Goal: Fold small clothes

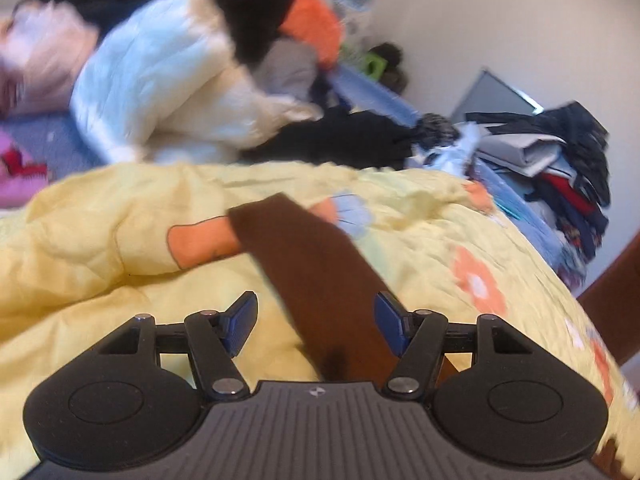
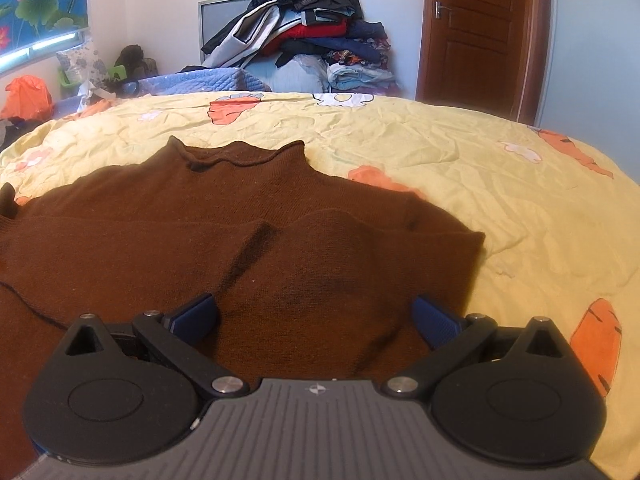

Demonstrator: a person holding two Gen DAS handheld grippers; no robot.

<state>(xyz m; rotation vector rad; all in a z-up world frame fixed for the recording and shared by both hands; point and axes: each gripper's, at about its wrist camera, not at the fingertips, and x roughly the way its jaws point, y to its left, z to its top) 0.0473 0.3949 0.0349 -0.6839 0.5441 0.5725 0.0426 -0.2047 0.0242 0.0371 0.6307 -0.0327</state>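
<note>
The left gripper (image 1: 316, 326) has its blue-padded jaws parted about halfway, and a long sleeve of the brown knitted sweater (image 1: 316, 276) runs loose between them, touched by neither pad. The right gripper (image 2: 314, 320) has its jaws spread wide above the sweater's folded body (image 2: 240, 232), gripping nothing. The garment lies flat on the crumpled yellow quilt with orange and white flower prints (image 2: 460, 160), collar pointing away toward the far edge, one sleeve folded across the chest. Past the quilt, a heap of dark folded clothes (image 2: 312, 28) stands against the wall beside a brown wooden door (image 2: 476, 28). The left view is blurred.
</note>
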